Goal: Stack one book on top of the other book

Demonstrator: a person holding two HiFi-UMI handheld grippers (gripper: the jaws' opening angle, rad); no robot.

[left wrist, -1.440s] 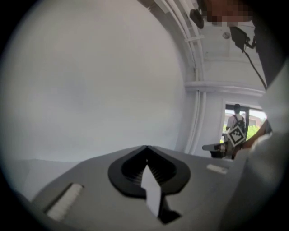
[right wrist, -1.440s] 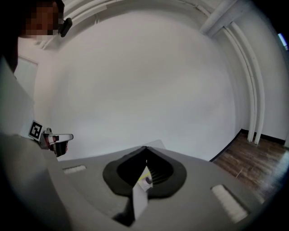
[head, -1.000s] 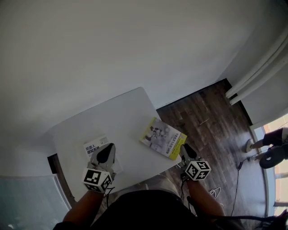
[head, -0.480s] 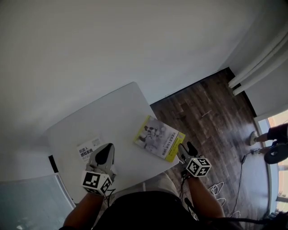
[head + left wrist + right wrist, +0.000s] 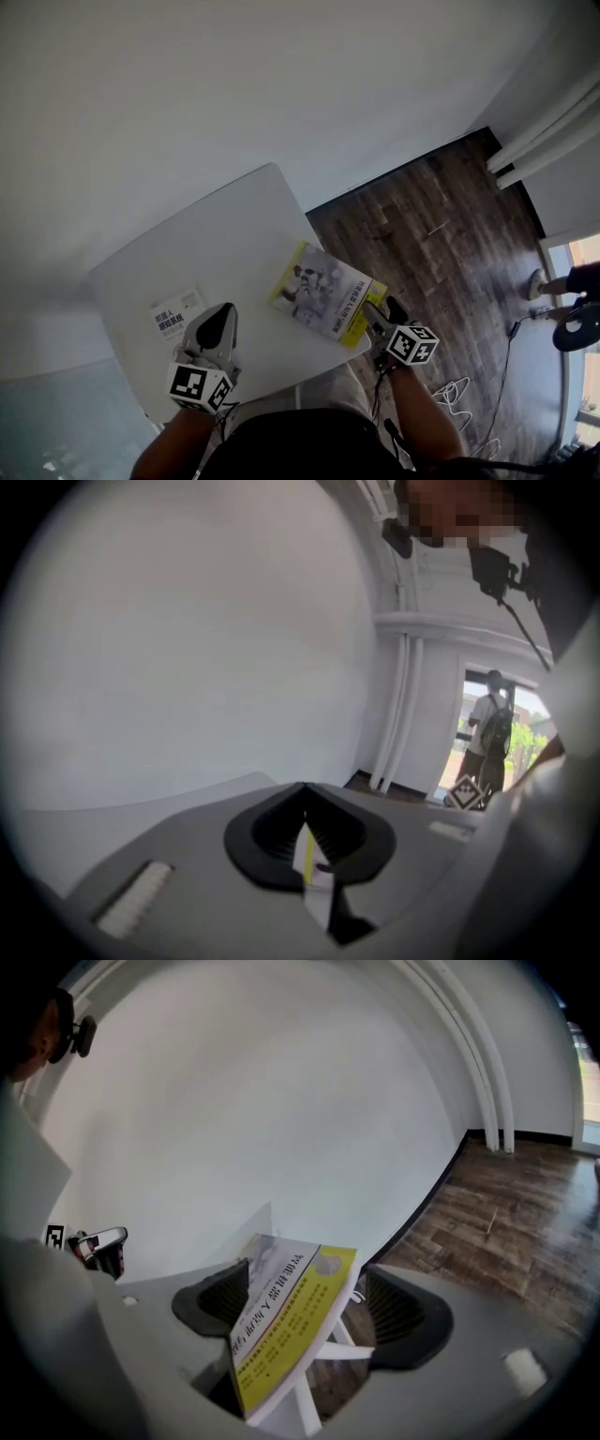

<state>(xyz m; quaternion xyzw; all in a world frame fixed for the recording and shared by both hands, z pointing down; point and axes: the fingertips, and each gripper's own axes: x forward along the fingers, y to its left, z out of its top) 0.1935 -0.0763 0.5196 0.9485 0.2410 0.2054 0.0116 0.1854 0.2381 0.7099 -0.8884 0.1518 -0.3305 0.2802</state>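
Judging yellow book (image 5: 323, 302) light, floppy; I'd grip its near corner. Right gripper (image 5: 382, 311) just parted around it, left gripper (image 5: 223, 314) closed

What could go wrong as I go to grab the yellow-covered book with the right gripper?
1. The right gripper has just been opening its jaws, which straddle only a corner of the yellow-covered book without pressing it; a corner grip may let it sag or fan open.
2. That corner juts past the white table edge; a nudge could tip the book onto the wooden floor.
3. The shut left gripper sits beside the white book and might block placement.
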